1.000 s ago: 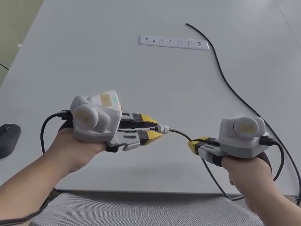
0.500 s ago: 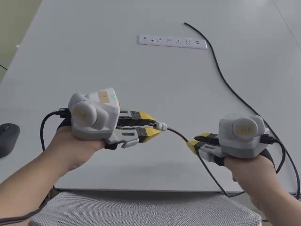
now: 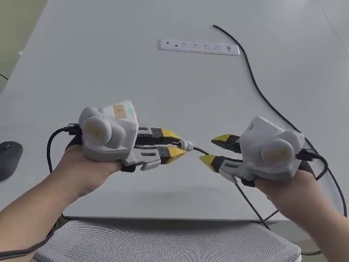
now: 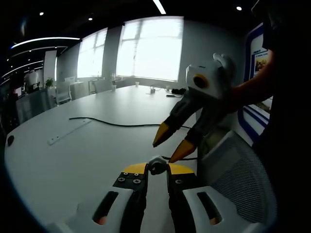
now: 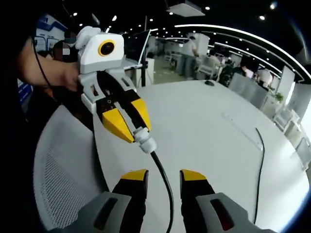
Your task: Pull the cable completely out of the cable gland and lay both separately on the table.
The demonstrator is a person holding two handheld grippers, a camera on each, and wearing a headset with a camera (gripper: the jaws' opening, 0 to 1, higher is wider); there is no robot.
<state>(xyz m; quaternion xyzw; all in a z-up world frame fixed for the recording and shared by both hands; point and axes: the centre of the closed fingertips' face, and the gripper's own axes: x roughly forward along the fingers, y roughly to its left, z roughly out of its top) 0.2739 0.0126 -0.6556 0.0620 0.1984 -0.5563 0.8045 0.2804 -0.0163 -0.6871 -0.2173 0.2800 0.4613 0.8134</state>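
Mesh of a chair back [image 3: 163, 243] nearest, tucked against the near edge of the table [image 3: 109, 71]. Just above that edge, held in the air: left gripper [image 3: 175, 149] closed on the cable gland [image 3: 187, 146], pinching the pale plastic body between yellow tips, nose of the gland poking out toward the right. Facing it, just beside: right gripper [image 3: 215, 151] with jaws spread, 1 on each side of the cable [image 5: 166, 194] and touching nothing. Runs from the gland between those 2 jaws, then sags off past the table edge. Not yet out of the gland, by the look of it.

Likely light and limp, that thin black cable, with a smooth jacket apt to slide under a loose pinch. Best taken close to the gland, for a straight pull along its axis rather than mere bending. Gland probably small, hard and rigid, safe under a firm squeeze.

Farther back on the table: dark mouse [image 3: 8, 159] at the left edge, another black cord [image 3: 256, 87] snaking away on the right, white power strip [image 3: 199, 47] farthest.
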